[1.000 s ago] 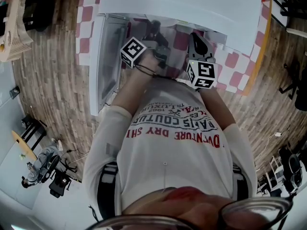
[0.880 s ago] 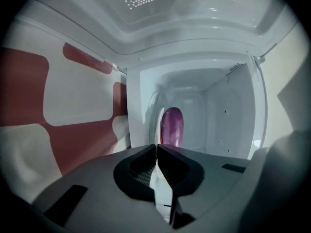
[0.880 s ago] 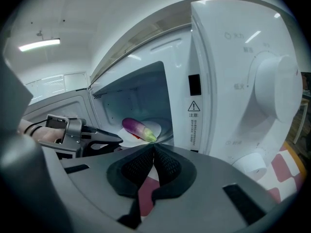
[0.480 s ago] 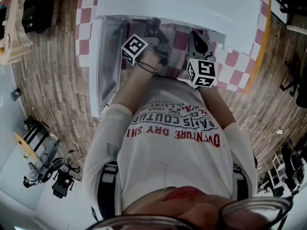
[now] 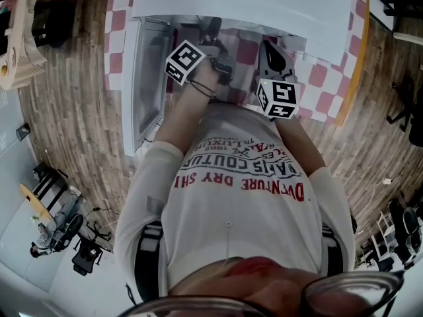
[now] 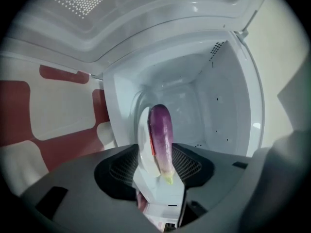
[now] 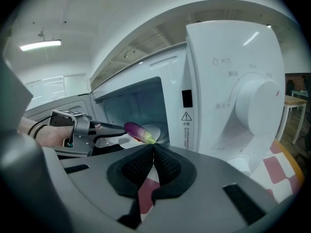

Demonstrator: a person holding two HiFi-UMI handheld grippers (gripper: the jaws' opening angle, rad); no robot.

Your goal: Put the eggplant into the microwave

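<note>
The eggplant is pictured between the just-opened jaws of the left gripper inside the open microwave, while the jaws of the right gripper, at its 3 o'clock, are closed and empty.

A red-and-white checked tablecloth spreads above a wood-plank floor, while a fluorescent strip light glows on the white ceiling overhead.

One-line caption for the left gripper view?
Purple eggplant between the left gripper's jaws, which have just been opening, inside the open white microwave.

Left gripper and right gripper before open white microwave
</note>
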